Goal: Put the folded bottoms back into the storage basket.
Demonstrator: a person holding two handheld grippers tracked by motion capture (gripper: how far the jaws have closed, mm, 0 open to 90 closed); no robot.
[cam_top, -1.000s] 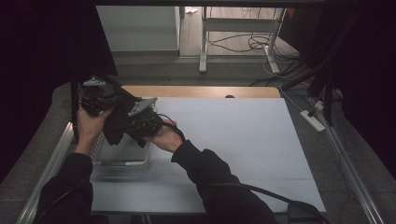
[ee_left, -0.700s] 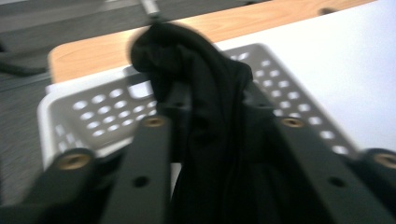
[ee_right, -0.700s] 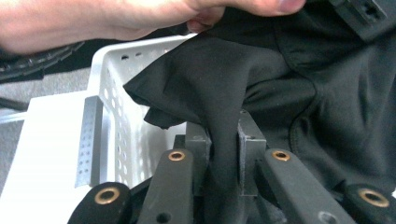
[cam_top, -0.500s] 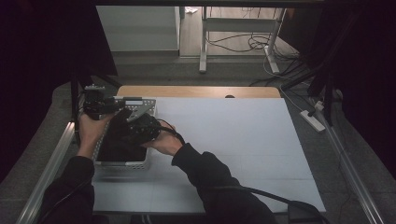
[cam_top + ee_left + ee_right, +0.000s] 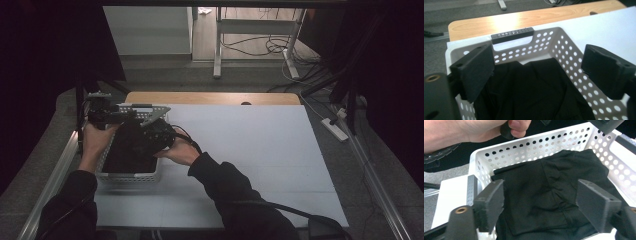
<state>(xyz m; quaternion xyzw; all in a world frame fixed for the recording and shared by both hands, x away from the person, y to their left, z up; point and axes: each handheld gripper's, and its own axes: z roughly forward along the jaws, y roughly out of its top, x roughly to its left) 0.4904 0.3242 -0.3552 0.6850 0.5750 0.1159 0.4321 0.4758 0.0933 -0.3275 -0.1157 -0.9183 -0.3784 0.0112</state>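
Toward the left edge of the surface [image 5: 260,150], which is covered by a pale sheet, stands a white perforated basket [image 5: 131,176] holding a black cloth [image 5: 131,155]. Seen from the high view, both hands are over the basket: the left hand [image 5: 95,142] holds the left tongs [image 5: 102,111] at the basket's far left side, and the right hand [image 5: 179,151] holds the right tongs [image 5: 150,132] just above the cloth. From the left gripper view, the left tongs [image 5: 539,72] are spread wide with nothing between the jaws, looking down on the crumpled cloth [image 5: 534,92] and the basket's far wall with its dark handle [image 5: 512,35]. From the right gripper view, the right tongs [image 5: 540,205] are likewise wide open and empty, hanging over the cloth [image 5: 549,192] inside the basket [image 5: 534,146].
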